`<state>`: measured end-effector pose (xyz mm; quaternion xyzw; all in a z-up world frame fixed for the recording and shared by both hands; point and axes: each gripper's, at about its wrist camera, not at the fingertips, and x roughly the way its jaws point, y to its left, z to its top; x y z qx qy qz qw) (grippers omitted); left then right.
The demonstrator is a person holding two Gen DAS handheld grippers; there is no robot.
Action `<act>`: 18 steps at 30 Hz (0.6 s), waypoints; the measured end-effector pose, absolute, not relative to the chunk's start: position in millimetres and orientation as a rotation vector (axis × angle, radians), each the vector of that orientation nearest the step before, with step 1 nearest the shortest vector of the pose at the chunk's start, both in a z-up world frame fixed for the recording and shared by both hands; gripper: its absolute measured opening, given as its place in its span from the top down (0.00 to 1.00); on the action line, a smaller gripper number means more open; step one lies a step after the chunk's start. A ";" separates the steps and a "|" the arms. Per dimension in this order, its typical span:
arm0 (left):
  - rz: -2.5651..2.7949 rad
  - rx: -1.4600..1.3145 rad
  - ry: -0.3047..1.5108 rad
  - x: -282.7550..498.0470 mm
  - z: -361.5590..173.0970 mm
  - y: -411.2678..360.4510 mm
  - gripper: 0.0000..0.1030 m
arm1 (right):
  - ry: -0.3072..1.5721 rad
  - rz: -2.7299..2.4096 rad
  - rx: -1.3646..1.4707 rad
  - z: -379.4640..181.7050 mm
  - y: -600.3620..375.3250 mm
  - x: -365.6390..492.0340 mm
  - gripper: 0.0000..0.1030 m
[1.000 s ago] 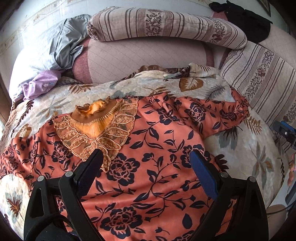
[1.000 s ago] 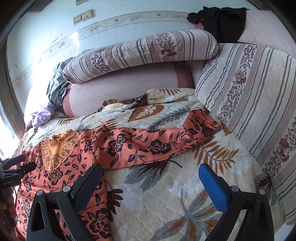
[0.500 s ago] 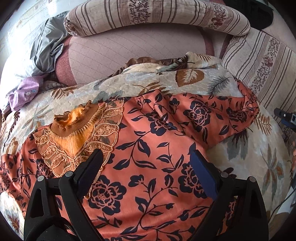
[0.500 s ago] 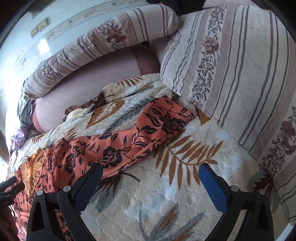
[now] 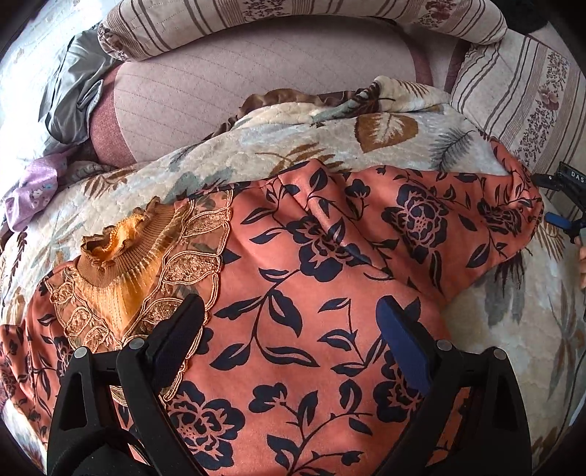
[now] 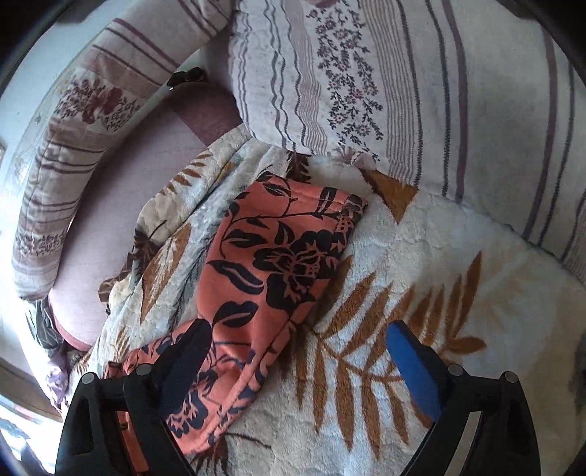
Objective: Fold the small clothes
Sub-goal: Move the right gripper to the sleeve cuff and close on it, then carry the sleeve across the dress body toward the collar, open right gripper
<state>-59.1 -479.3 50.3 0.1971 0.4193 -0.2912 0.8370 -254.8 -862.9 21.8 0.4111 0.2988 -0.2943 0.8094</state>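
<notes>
An orange blouse with dark flowers (image 5: 311,293) lies spread flat on a leaf-patterned blanket (image 5: 293,146). Its lace yoke and ruffled collar (image 5: 121,249) are at the left. My left gripper (image 5: 289,326) is open and empty, low over the blouse's chest beside the lace. The blouse's right sleeve (image 6: 271,256) stretches out toward the striped cushions. My right gripper (image 6: 296,351) is open and empty, just above the blanket at the sleeve's lower edge, its left finger over the sleeve. It shows at the right edge of the left wrist view (image 5: 560,205).
Striped floral cushions (image 6: 403,91) and a long bolster (image 5: 293,22) ring the blanket at the back and right. A pink quilted backrest (image 5: 238,84) is behind. Grey cloth (image 5: 73,91) and a lilac cloth (image 5: 33,186) lie at the far left.
Both grippers have moved forward and lower. The left one came closer over the blouse's chest. The right one swung right and closed in on the sleeve's end. Both stayed open.
</notes>
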 end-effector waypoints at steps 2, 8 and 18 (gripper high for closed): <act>-0.616 0.416 0.893 -56.7 48.7 -478.0 0.08 | 0.627 -0.619 0.928 13.5 -870.1 -247.9 0.19; -0.619 0.394 0.896 -47.0 57.3 -459.9 0.08 | 0.630 -0.613 0.872 22.1 -866.1 -221.9 0.84; -0.498 0.190 0.917 -7.4 83.0 -380.5 0.08 | 0.602 -0.083 0.289 116.4 -655.9 -113.0 0.91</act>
